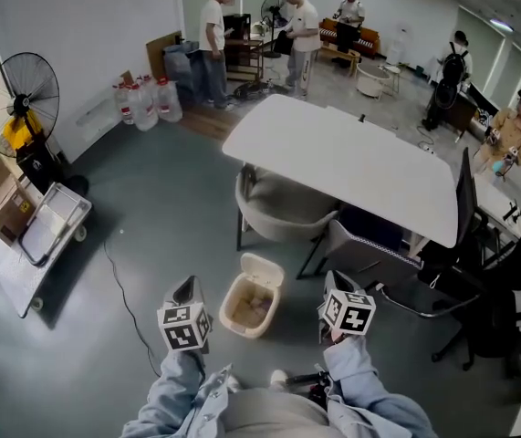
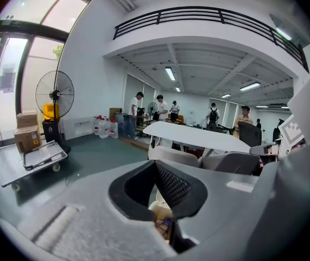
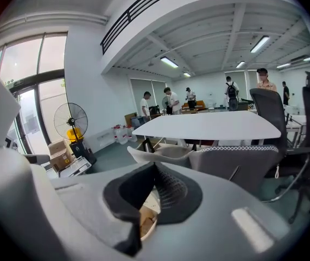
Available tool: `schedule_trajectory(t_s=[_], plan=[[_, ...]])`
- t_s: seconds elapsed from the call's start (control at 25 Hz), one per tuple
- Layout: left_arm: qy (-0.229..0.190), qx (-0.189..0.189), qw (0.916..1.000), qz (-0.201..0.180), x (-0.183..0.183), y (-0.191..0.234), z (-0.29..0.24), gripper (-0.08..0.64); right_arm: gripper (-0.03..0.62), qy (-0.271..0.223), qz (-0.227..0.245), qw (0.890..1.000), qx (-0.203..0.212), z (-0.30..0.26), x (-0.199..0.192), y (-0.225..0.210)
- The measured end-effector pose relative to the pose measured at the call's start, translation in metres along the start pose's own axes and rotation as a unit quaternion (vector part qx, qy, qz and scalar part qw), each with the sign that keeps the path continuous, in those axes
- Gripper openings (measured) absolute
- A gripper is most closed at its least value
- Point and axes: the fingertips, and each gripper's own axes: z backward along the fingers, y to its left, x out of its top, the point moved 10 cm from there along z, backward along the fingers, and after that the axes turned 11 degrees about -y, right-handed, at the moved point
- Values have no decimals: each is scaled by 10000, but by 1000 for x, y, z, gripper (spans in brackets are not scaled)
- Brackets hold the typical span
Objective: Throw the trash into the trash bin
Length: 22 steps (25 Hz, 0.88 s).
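two hand-held grippers hover side by side over a grey-green floor, each topped by a cube with square markers. the left gripper has its jaws pressed together with nothing between them; in the left gripper view the dark pads meet at their tips. the right gripper looks the same, its jaws closed on nothing in the right gripper view. pale blue sleeves reach up from the bottom edge of the head view.

between the two grippers and a little beyond them, a cream trash bin stands on the floor with its lid tipped open at the back. brownish trash lies inside it. through the gap beneath each pair of closed jaws, part of the bin and its contents shows.

just past the bin, a pale chair and a grey chair sit at the near edge of a long white table. by the left wall stand a large black fan, cardboard boxes and a flat cart. water bottles cluster by the far wall, where several people stand.
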Motion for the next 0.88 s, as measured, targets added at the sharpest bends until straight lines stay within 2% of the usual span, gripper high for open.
schedule_trajectory(t_s=[0.88], plan=[[83,91,9999,117,-10,6,2,9,3,116,-15,9999,-29,3,-5,4]])
